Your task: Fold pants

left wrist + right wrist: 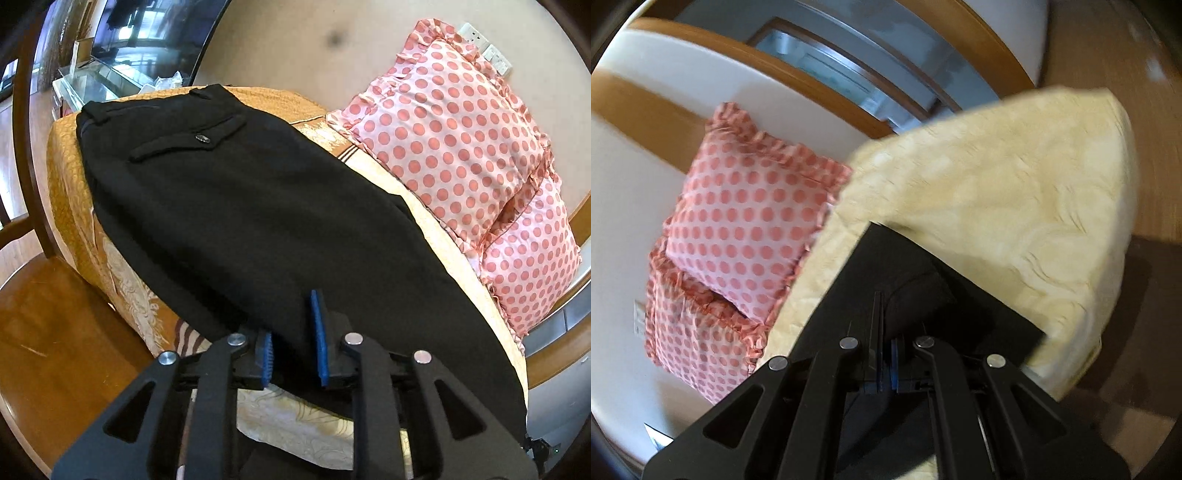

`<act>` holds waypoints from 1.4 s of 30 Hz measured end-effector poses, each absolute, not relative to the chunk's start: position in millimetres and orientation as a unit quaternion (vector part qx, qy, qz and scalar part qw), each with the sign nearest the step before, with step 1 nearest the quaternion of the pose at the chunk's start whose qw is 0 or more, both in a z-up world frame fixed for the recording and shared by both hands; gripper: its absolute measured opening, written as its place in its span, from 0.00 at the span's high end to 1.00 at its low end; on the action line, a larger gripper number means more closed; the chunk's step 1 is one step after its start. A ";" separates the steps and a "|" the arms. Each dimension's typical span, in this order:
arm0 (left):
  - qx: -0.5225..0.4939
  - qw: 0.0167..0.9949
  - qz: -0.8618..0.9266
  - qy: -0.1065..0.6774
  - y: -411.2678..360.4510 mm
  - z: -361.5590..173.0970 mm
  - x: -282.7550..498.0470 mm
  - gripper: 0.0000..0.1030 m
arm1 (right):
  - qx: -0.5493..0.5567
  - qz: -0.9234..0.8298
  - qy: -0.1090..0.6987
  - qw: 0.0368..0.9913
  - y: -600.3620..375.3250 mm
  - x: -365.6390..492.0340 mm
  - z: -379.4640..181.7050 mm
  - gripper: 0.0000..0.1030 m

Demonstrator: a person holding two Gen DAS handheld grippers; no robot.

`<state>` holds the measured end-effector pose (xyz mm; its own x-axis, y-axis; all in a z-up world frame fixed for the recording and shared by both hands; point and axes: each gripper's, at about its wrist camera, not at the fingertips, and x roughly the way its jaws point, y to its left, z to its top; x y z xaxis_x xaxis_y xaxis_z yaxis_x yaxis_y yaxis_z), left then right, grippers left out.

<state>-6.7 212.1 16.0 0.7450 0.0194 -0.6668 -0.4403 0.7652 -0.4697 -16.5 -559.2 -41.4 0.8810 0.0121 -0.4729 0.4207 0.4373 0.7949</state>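
Note:
Black pants lie flat on a bed with a gold bedspread, waistband and buttoned back pocket at the far end. My left gripper is at the pants' near edge, blue pads apart, with black cloth lying between them. In the right wrist view my right gripper is shut on a fold of the black pants, at the leg end over the cream bedspread. That view is blurred by motion.
Two pink polka-dot pillows lie along the bed's right side against a wall with sockets; they also show in the right wrist view. A wooden floor, a chair frame and a glass cabinet stand left of the bed.

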 end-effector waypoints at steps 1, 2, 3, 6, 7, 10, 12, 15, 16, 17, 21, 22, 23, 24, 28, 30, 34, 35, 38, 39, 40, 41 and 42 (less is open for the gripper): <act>-0.318 0.879 0.129 0.331 212.8 15.6 -8.0 0.82 | 0.521 -0.124 0.211 0.818 -560.0 -17.7 -43.4 0.97; -0.318 0.879 0.127 0.331 213.1 15.3 -9.0 0.83 | 0.523 -0.123 0.206 0.818 -559.5 -21.0 -42.8 0.97; -0.317 0.880 0.125 0.332 213.4 15.7 -10.4 0.84 | 0.520 -0.121 0.196 0.823 -557.6 -24.6 -39.0 0.97; -0.304 0.883 0.118 0.337 212.7 16.8 -15.9 0.86 | 0.501 -0.125 0.179 0.838 -552.5 -34.5 -23.4 0.97; -0.304 0.884 0.117 0.336 212.8 16.4 -17.0 0.87 | 0.497 -0.130 0.186 0.838 -552.2 -34.7 -22.6 0.97; -0.313 0.884 0.110 0.330 215.7 13.5 -22.3 0.87 | 0.499 -0.148 0.215 0.826 -554.5 -34.0 -36.6 0.97; -0.314 0.884 0.110 0.328 215.9 13.2 -25.3 0.87 | 0.504 -0.154 0.220 0.821 -553.3 -36.4 -45.6 0.97; -0.305 0.889 0.110 0.323 213.9 12.7 -30.0 0.87 | 0.499 -0.160 0.222 0.822 -551.9 -39.2 -49.4 0.97; -0.304 0.890 0.108 0.321 213.7 11.5 -31.6 0.87 | 0.498 -0.160 0.222 0.823 -551.8 -39.9 -49.6 0.97; -0.306 0.892 0.107 0.316 213.6 10.0 -33.5 0.88 | 0.492 -0.163 0.224 0.825 -551.0 -39.5 -49.9 0.97; -0.307 0.896 0.108 0.304 212.1 8.4 -38.6 0.88 | 0.467 -0.174 0.228 0.836 -546.4 -37.6 -48.1 0.97; -0.307 0.897 0.108 0.301 211.4 8.2 -40.7 0.88 | 0.463 -0.175 0.229 0.838 -546.2 -36.5 -47.3 0.97; -0.305 0.898 0.106 0.300 211.1 8.0 -42.5 0.88 | 0.457 -0.180 0.232 0.840 -546.1 -37.2 -45.8 0.96; -0.303 0.899 0.102 0.299 211.1 7.9 -44.5 0.88 | 0.452 -0.186 0.234 0.840 -546.8 -37.9 -43.9 0.95; -0.317 0.900 0.121 0.272 224.2 17.9 -65.1 0.65 | 0.438 -0.221 0.220 0.843 -551.7 -53.8 -30.6 0.67; -0.296 0.909 0.174 0.237 228.4 30.1 -77.4 0.53 | 0.432 -0.242 0.200 0.845 -554.1 -65.3 -23.3 0.31; -0.245 0.933 0.186 0.184 226.5 57.6 -80.8 0.33 | 0.434 -0.237 0.192 0.848 -557.0 -67.7 -21.5 0.32; -0.234 0.937 0.179 0.185 223.8 60.2 -76.0 0.30 | 0.437 -0.233 0.197 0.846 -556.8 -64.7 -24.0 0.35; -0.212 0.944 0.150 0.205 212.9 59.2 -55.8 0.28 | 0.449 -0.224 0.212 0.839 -552.5 -57.3 -32.3 0.42; -0.210 0.944 0.136 0.217 209.0 55.2 -47.2 0.27 | 0.446 -0.228 0.209 0.840 -549.8 -58.3 -31.7 0.44; -0.210 0.942 0.129 0.227 207.6 51.2 -41.2 0.26 | 0.446 -0.228 0.211 0.839 -547.4 -59.1 -31.9 0.44; -0.209 0.941 0.123 0.237 204.8 47.2 -35.5 0.26 | 0.451 -0.223 0.211 0.838 -544.4 -60.2 -32.1 0.48; -0.207 0.938 0.119 0.251 202.5 41.6 -28.3 0.26 | 0.457 -0.218 0.214 0.835 -541.6 -61.4 -32.7 0.54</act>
<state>-28.3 202.5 41.6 0.8458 0.1190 -0.5201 -0.3272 0.8857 -0.3295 -61.4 -541.6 -32.7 0.8138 -0.1688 -0.5560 0.5593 0.4871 0.6708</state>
